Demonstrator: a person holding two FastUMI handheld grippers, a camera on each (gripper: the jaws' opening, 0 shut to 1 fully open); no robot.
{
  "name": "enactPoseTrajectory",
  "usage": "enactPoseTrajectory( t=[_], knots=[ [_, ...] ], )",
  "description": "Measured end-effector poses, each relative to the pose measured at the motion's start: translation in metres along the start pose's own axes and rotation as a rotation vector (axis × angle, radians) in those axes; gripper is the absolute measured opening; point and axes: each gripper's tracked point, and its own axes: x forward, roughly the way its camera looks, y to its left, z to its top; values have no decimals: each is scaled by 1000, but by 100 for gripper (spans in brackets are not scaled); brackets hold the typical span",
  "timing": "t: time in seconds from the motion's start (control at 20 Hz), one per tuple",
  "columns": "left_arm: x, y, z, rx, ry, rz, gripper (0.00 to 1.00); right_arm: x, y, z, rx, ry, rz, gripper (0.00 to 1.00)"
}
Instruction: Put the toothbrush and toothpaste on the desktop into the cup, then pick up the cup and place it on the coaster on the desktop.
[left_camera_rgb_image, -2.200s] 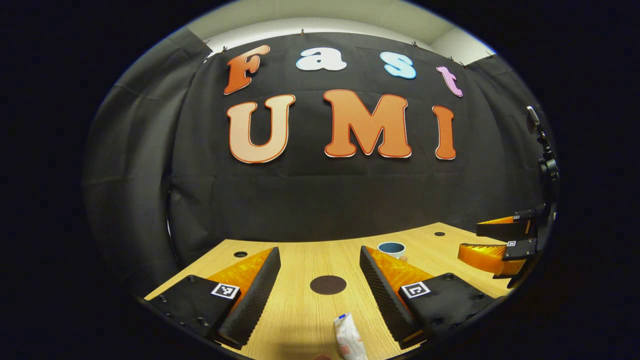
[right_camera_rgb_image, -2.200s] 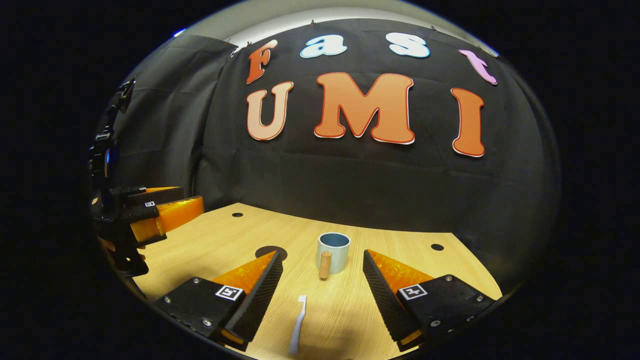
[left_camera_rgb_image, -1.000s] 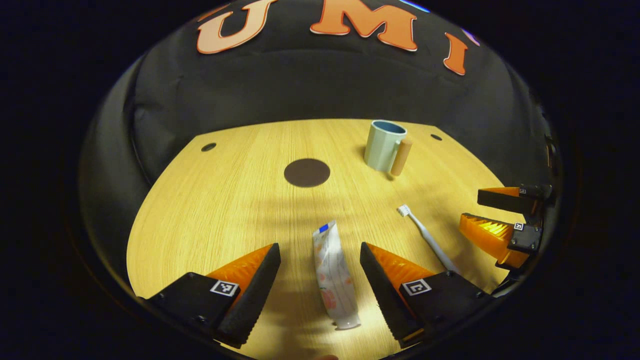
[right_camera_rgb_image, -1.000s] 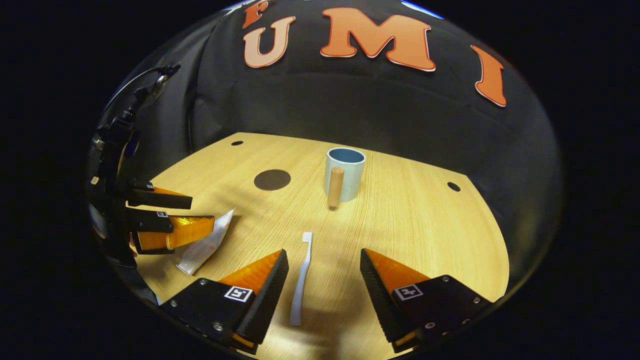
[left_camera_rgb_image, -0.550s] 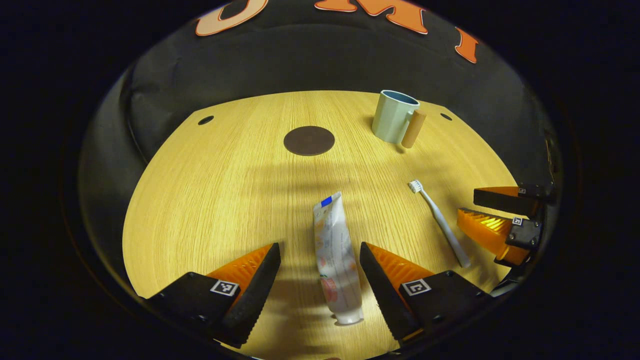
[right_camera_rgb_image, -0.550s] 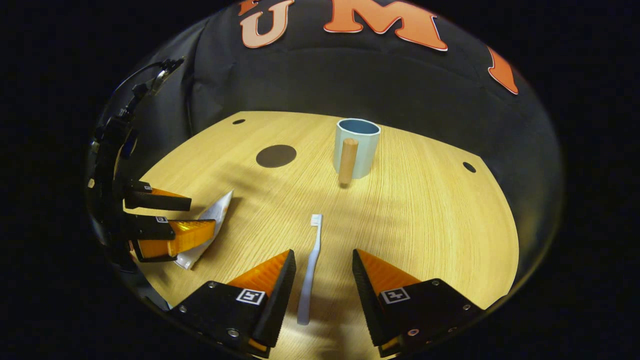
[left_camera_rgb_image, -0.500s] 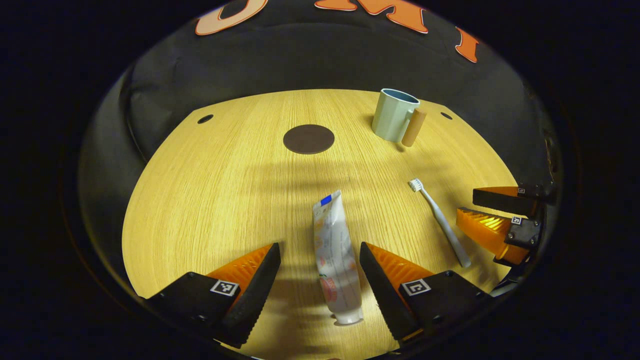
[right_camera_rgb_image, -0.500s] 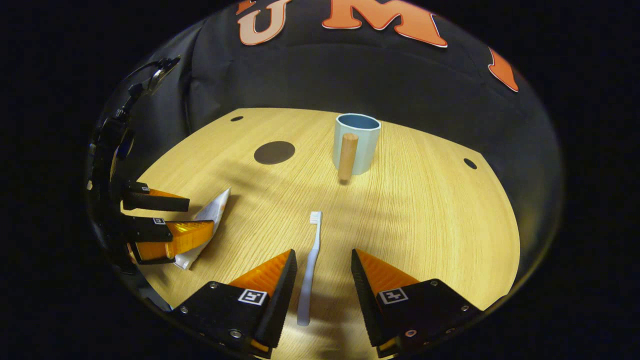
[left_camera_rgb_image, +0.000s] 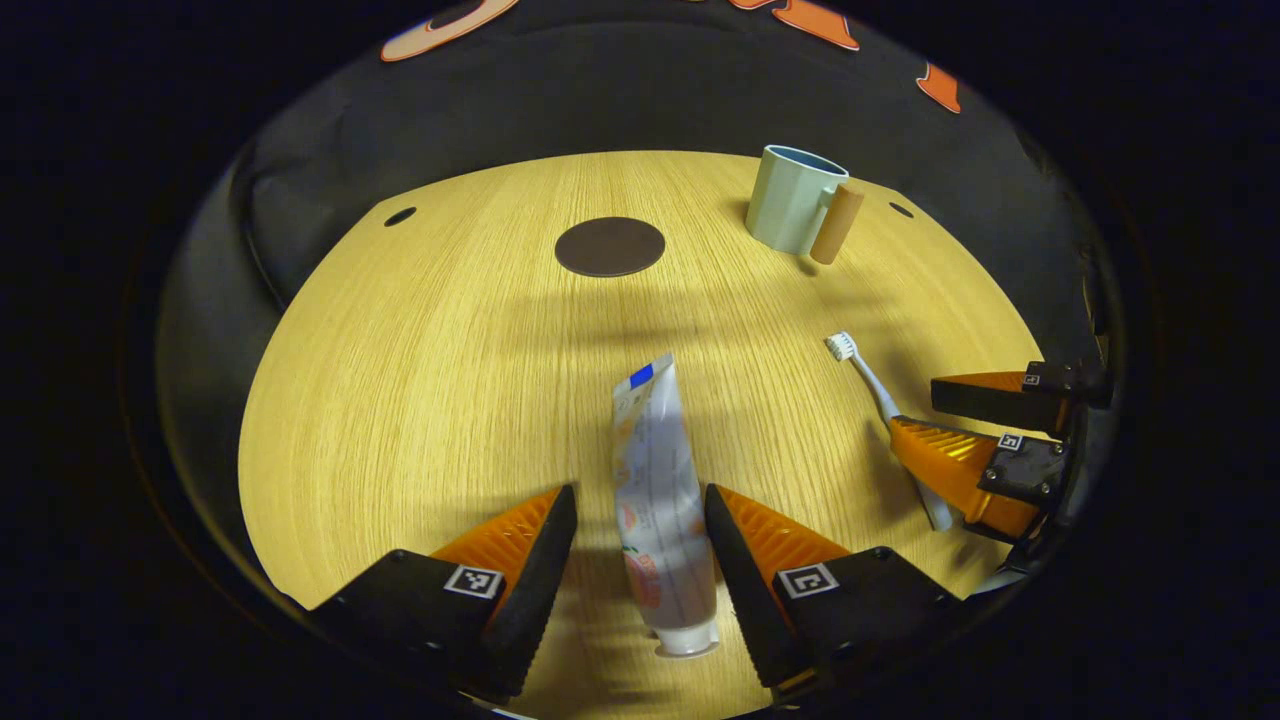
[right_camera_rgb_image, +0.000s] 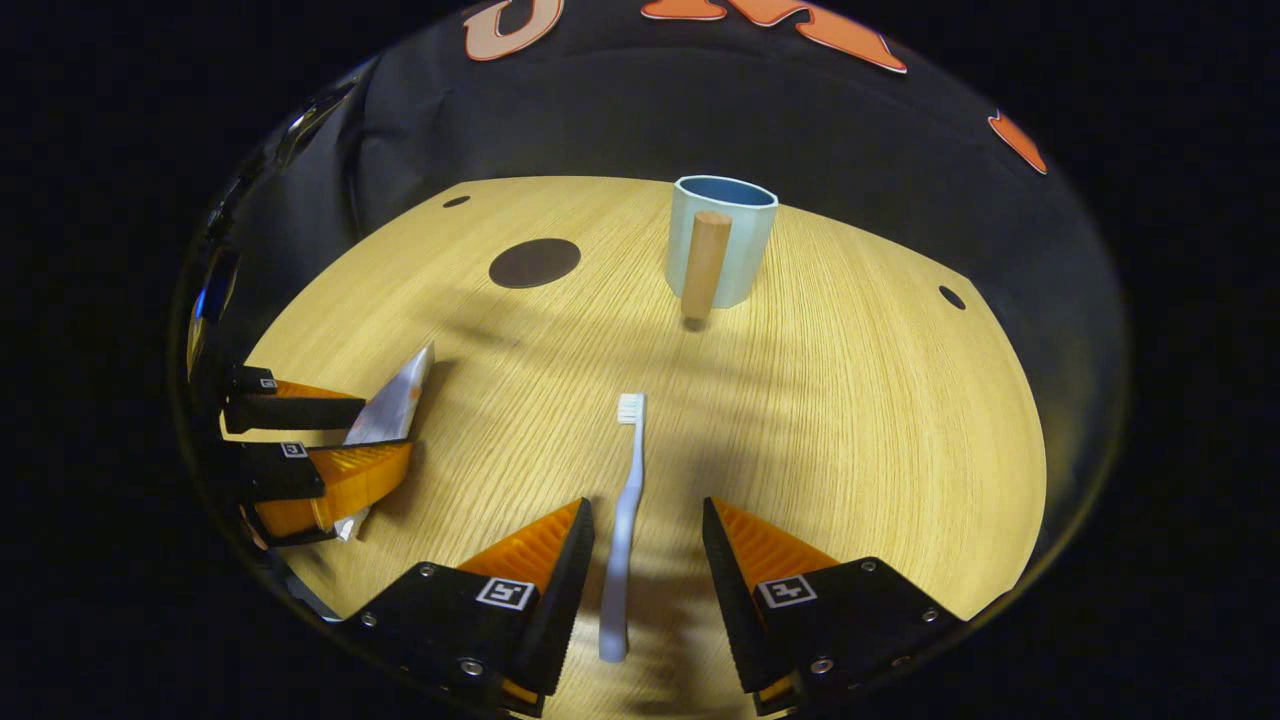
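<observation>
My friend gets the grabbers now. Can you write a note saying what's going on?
Left gripper: open, straddling the toothpaste, which lies flat on the desk.
Right gripper: open, straddling the toothbrush, also lying flat.
Cup: upright, far side of the desk, with the coaster to its left.
Done: nothing in the cup.
Left: grasp both, drop them in the cup, set the cup on the coaster.

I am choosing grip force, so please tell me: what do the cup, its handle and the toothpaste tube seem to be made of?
Cup: looks like matte pale blue-green plastic or ceramic; smooth, no glare, so this stays open.
Handle: probably unfinished wood; a tan, dull round peg.
Toothpaste tube: soft plastic or laminate, slightly glossy; flat crimped end, printed skin, white cap.
</observation>
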Motion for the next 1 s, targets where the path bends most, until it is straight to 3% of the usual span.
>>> enactPoseTrajectory(
  t=[0.15, 0.3, 0.35, 0.5, 0.55, 0.6, 0.7, 0.9, 1.0],
  knots=[
    [0, 5, 1, -46, 26, 6, 60, 2, 4, 0, -17, 16, 3, 63],
    [-2, 7, 0, -66, 28, -4, 53, 6, 10, -5, -13, 31, 20, 66],
    [-2, 8, 0, -68, 26, -7, 51, 5, 13, -3, 4, 41, 32, 57],
    [1, 6, 1, -72, 21, -23, 46, 5, 10, -2, 33, 49, 27, 42],
    [0, 8, -1, -89, 25, -15, 41, 5, 8, 0, 40, 49, 23, 41],
    [-5, 10, 1, -98, 18, -20, 31, 5, 7, -1, 45, 52, 20, 31],
    [-1, 8, 0, -113, 18, -34, 24, 7, 6, -1, 82, 60, 15, 20],
    [-4, 10, 1, -133, 2, -68, 20, 7, 10, 4, 143, 54, 72, 8],
    [-3, 12, 0, -145, 0, -58, 19, 6, 11, 4, 143, 47, 84, 7]
  ],
)
